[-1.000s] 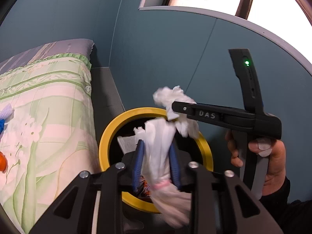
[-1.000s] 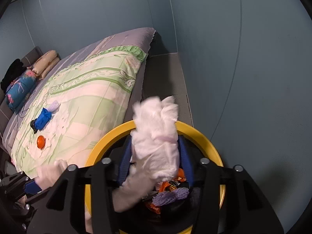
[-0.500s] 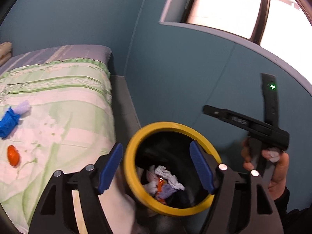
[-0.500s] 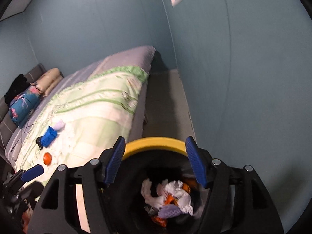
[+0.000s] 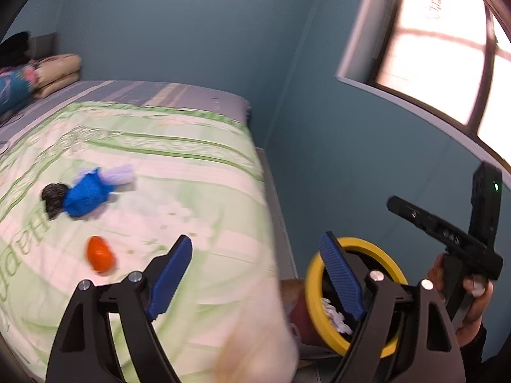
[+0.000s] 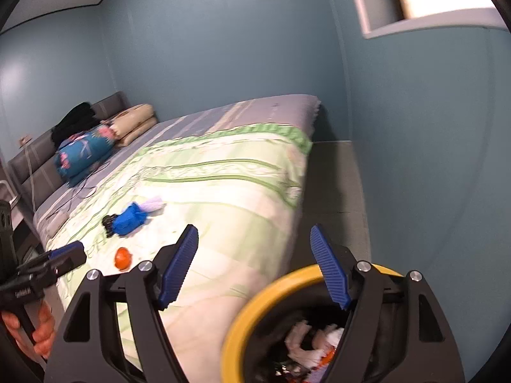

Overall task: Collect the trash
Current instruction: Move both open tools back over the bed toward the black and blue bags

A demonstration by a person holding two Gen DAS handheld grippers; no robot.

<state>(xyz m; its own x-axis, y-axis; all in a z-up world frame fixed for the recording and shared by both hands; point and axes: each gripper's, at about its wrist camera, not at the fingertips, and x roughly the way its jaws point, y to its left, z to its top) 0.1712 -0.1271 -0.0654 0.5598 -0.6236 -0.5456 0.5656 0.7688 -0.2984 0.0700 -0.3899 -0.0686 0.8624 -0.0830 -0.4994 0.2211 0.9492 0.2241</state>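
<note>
Both claws gape wide, holding nothing: the left claw (image 5: 255,274) over the bed (image 5: 191,172) edge, the right claw (image 6: 254,265) above the bin (image 6: 255,312). White wads (image 6: 306,344) lie in the bin. A blue wad (image 5: 85,196) and an orange scrap (image 5: 100,258) lie on the bed.

Only legible print: large green letters on the bed cover (image 5: 134,172), along its left edge in the left wrist view, seen sideways, roughly "Happ", the rest cut off. White marking on the left gripper (image 6: 68,257) body in the right wrist view, too blurred to read.
</note>
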